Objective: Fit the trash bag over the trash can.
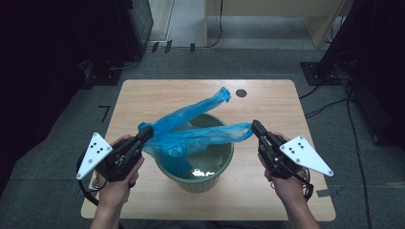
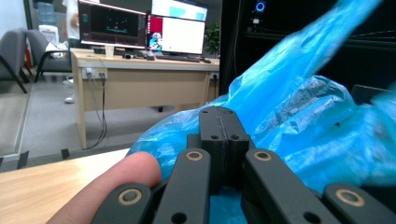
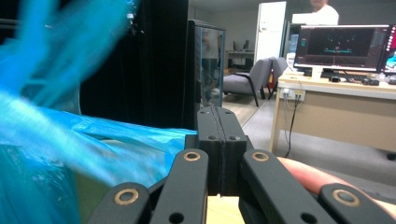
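While both my grippers have hold of the blue bag, it's only partly in the green bin — call it mid-job on lining the bin.

Left side: left gripper is clamped on the bag's edge just outside the bin's left rim. In the left gripper view the jaws are fully together with blue film bunched around and behind them, so the film is pinched. My finger rides alongside the linkage.

Middle: bag body sags into the bin, some of it already below the rim. Bin bottom is showing bare and shiny, so the liner hasn't gone down to the floor. One loose handle tail sticks up and back past the far rim, unheld.

Right side: right gripper holds the other stretched end just beside the right rim. Jaws closed tight in the right gripper view; film runs off to one side of them. Pinch point itself is hard to see there, but the high view has the strip taut to the tip.

Done: bag picked up, spread between two grips, over the bin on the table.
Left, my read: open the mouth, fold edges over the rim all round, push the body down.
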### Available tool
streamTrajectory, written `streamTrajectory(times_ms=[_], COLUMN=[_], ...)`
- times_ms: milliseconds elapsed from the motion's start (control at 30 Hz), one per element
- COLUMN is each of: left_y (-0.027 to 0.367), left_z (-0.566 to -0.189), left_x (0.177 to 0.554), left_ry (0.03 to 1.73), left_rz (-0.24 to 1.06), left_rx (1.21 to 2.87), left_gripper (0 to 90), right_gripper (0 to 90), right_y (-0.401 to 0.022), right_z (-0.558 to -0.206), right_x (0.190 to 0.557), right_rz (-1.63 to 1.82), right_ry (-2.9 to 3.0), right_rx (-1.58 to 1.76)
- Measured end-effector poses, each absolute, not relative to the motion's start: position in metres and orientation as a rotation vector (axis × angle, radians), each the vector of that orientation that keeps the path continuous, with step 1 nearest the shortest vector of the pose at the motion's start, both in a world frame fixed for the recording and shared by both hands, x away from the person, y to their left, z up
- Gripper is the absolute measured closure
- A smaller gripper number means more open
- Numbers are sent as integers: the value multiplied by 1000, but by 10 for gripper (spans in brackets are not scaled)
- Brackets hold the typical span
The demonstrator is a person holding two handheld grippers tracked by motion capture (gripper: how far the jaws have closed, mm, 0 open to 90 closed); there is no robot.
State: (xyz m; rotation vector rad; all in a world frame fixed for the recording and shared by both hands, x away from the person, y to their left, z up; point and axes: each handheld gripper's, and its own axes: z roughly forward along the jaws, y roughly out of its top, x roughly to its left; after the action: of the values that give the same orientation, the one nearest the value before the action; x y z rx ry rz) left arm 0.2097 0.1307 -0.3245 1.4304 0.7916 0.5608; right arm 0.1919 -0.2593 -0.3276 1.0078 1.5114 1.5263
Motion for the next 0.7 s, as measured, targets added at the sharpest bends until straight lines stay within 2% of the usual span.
streamTrajectory(times_ms=[233,400,500,667,700], left_y=[152,147,147,149,150], left_z=[-340,-350,-352,-357,-358], left_x=[204,203,205,209,210], left_ry=[812,800,803,825,827], left_rz=[505,493,501,503,500], left_rx=[1415,1436,1433,1426,1427], left_gripper=[900,897,886,865,835], right_gripper=[900,899,794,725,709], right_y=[-276,-281,-278,-275,-273], right_z=[-341,-347,-343,-339,-336], right_x=[185,185,186,191,194], right_rz=[1465,1507,1579,1620,1640], right_ry=[1530,1541,1546,1522,1530], right_rx=[1038,1061,983,984,965])
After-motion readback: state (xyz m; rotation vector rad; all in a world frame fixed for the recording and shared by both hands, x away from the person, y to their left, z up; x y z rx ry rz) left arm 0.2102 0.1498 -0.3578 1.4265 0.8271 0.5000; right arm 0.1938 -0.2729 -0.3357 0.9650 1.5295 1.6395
